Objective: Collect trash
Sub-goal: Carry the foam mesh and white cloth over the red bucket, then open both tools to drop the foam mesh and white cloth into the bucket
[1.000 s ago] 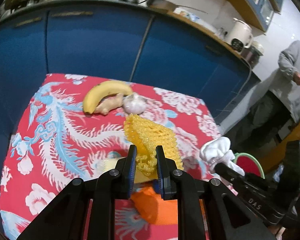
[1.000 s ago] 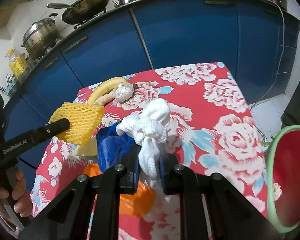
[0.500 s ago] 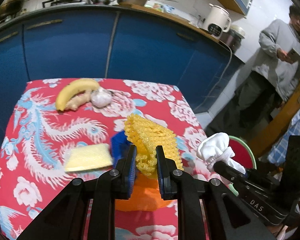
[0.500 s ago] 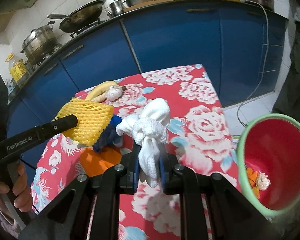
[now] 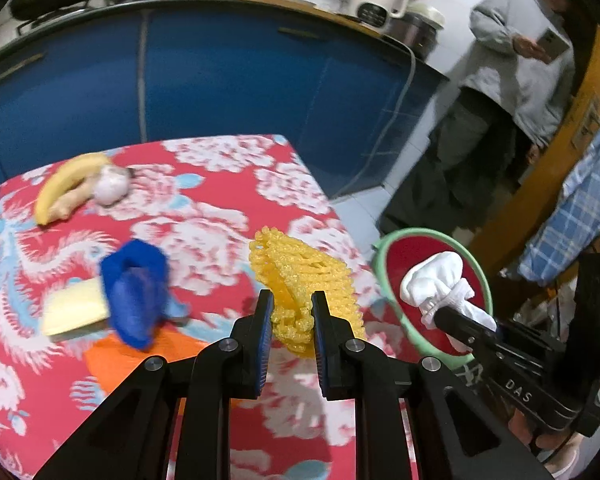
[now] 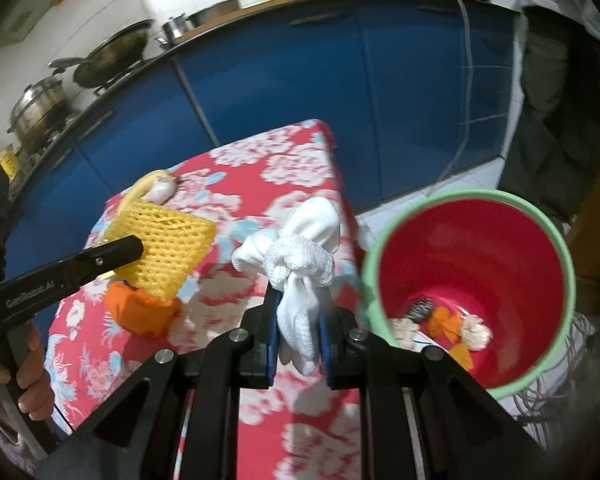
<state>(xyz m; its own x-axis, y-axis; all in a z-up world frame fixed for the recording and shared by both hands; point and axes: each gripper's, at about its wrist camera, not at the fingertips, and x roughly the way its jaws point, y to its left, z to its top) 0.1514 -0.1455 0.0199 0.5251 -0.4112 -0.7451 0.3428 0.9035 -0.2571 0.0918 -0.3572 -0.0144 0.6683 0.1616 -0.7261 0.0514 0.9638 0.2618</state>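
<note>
A crumpled white cloth [image 6: 300, 256] is clamped between the jaws of the right gripper [image 6: 299, 336], held in the air just beside the rim of a red bin with a green rim [image 6: 556, 240] that stands on the floor off the end of the bench [image 6: 292, 168]. A yellow foam fruit net [image 5: 300, 276] is pinched the same way in the jaws of the left gripper [image 5: 290, 332], held up above the bench's flowered red cloth, a little further from the bin than the white cloth. Inside the bin lie a few scraps already: orange pieces, pale crumpled bits and something dark, too small to name. So the task looks partly done, with two more pieces of trash in hand and not yet dropped. Left on the bench are a blue crumpled item [image 5: 136, 292], an orange piece [image 6: 140, 312] and a pale yellow sponge-like block [image 5: 74, 308], which may be trash as well; a banana [image 5: 66, 186], a ginger root and a garlic bulb [image 5: 110, 188] lie together at the far side and seem to be food to leave. Both grippers point downward at a slant toward the bin side of the bench, side by side. A hand [image 6: 28, 380] grips the left gripper's handle. A person in grey [image 5: 512, 80] stands in the background by the blue cabinets.
</note>
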